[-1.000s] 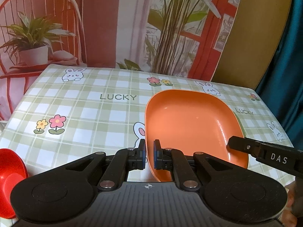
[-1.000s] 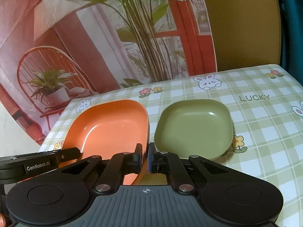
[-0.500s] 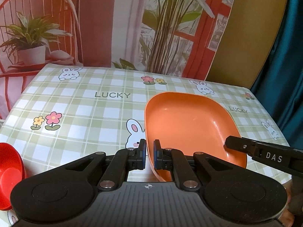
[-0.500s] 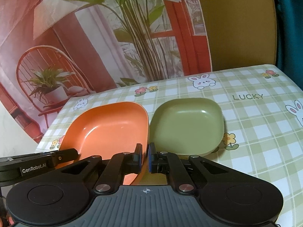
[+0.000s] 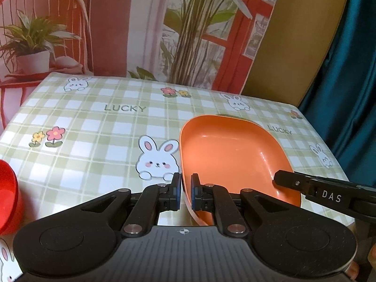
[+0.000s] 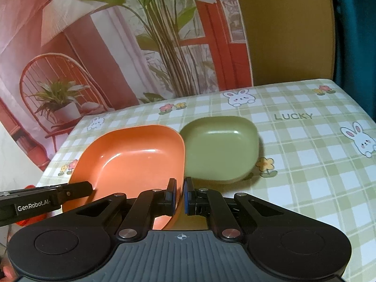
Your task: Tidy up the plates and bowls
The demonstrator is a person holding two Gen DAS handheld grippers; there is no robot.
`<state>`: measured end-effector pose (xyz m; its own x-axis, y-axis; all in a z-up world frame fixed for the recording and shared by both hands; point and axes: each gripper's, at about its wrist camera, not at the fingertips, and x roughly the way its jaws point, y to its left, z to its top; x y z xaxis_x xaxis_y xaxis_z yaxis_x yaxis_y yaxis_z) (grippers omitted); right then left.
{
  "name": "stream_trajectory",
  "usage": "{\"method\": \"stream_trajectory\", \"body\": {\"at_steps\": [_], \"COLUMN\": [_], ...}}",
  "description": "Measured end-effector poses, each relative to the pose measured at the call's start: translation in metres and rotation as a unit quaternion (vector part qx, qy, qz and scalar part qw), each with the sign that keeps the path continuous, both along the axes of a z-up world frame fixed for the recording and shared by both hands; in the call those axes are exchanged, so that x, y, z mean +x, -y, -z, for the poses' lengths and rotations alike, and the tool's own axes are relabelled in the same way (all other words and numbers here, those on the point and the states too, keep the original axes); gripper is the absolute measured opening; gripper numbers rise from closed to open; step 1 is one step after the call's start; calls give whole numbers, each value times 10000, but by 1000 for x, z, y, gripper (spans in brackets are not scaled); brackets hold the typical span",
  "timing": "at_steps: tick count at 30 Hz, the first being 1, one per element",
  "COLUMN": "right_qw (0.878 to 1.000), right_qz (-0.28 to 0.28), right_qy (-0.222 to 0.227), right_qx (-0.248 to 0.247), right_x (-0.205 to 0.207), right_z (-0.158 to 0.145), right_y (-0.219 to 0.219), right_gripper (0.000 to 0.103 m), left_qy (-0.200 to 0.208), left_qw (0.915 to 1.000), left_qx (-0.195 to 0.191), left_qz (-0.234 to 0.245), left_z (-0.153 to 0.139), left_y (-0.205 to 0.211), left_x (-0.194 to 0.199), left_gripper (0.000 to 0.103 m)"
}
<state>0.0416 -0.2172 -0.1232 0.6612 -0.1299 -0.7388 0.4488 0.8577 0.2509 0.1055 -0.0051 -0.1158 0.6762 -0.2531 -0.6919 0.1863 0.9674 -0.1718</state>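
Note:
An orange plate (image 5: 230, 155) is held between both grippers, lifted above the checked tablecloth. My left gripper (image 5: 184, 193) is shut on its left rim. My right gripper (image 6: 179, 196) is shut on its right rim, and the orange plate (image 6: 134, 159) fills the left of that view. A green plate (image 6: 221, 148) lies on the table just right of and behind the orange one. The right gripper's body (image 5: 329, 195) shows at the right in the left wrist view, and the left gripper's body (image 6: 44, 202) at the left in the right wrist view.
A red bowl (image 5: 7, 197) sits at the table's near left edge. The tablecloth (image 5: 94, 127) with rabbits and flowers stretches to the back. A printed backdrop stands behind the table and a teal curtain (image 5: 347, 70) hangs at the right.
Both grippers have risen and pulled back with the orange plate; more tablecloth shows under its left rim. The green plate looks farther off and has not moved.

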Motion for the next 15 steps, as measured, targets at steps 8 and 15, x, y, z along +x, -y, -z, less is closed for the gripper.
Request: {"method": "stream_trajectory", "body": {"at_steps": [8,15], "right_qw": [9999,9998], "right_qz": [45,78], "right_qy": [-86,-155], "right_qx": [-31,-73], "right_x": [-17,-29], "right_z": [3,7], "right_y": [0,1], "right_gripper": [6,6], "left_qy": [-51,-255], "left_qw": [9999,9995], "left_qx": [-1,88], "left_qz": [89,152], "left_z": [3,14], "left_y": [4,9], "left_x": [-15,-26], "left_gripper": [10,11]}}
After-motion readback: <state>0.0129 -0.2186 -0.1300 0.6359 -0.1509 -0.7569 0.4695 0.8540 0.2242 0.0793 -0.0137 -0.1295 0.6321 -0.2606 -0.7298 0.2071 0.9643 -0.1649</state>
